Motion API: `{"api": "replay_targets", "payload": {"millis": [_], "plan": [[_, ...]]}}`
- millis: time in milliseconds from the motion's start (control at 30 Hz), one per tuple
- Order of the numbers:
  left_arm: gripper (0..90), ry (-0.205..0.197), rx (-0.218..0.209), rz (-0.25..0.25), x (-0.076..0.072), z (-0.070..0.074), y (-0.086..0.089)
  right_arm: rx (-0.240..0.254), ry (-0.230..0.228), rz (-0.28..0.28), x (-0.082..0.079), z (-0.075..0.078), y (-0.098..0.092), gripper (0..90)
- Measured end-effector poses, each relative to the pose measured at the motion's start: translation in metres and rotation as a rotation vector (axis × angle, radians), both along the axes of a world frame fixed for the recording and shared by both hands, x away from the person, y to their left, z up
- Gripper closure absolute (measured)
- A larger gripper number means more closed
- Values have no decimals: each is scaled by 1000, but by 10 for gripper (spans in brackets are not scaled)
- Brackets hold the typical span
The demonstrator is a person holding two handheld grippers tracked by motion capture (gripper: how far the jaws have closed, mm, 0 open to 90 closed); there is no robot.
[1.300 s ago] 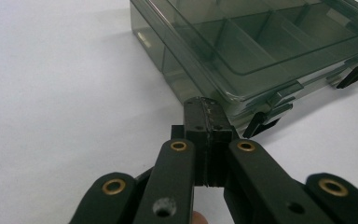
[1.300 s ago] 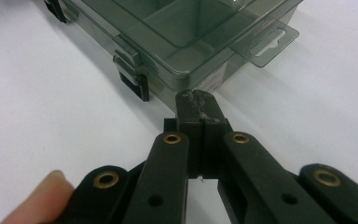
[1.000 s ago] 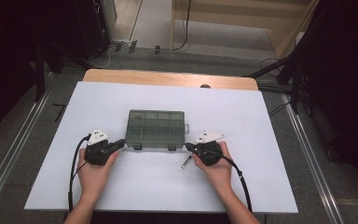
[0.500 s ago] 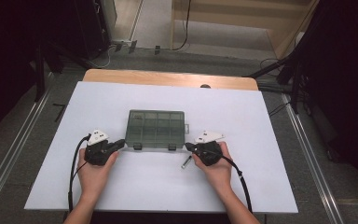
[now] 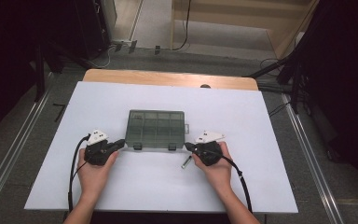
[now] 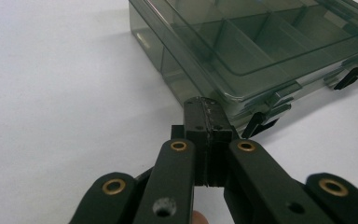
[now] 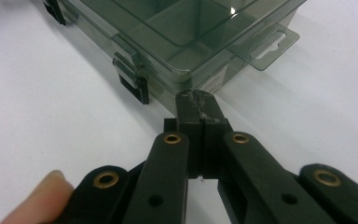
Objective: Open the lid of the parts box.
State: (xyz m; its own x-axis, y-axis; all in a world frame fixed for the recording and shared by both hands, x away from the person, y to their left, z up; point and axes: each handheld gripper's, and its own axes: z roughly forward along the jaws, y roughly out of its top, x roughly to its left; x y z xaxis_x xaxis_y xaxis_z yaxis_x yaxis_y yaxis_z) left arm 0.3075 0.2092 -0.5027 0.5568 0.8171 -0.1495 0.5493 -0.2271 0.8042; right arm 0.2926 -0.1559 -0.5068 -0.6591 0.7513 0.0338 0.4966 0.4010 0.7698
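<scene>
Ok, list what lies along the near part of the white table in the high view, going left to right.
Left tongs → smoky compartment box → small dark stick-like object, too small to identify → right tongs.

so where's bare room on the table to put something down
The white table top is bare beyond the compartment box, up to the wooden strip, and wide at both far sides. Nearer, there is a bare stretch between the forearms. It is crowded along the box's front edge: left claw, right claw and a small screw-like piece.
</scene>
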Motion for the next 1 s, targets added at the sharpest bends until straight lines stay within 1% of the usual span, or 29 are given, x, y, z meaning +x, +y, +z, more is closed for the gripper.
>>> {"api": "replay_targets", "payload": {"millis": [767,900,1000], "plan": [[900,-5,-1,3,0,0,0,20,-6,1,-1,2,-1,900],[900,-5,0,0,0,0,0,37,-8,2,-1,3,-1,900],[900,-7,1,-1,0,-1,0,40,-11,5,-1,4,-1,900]]}}
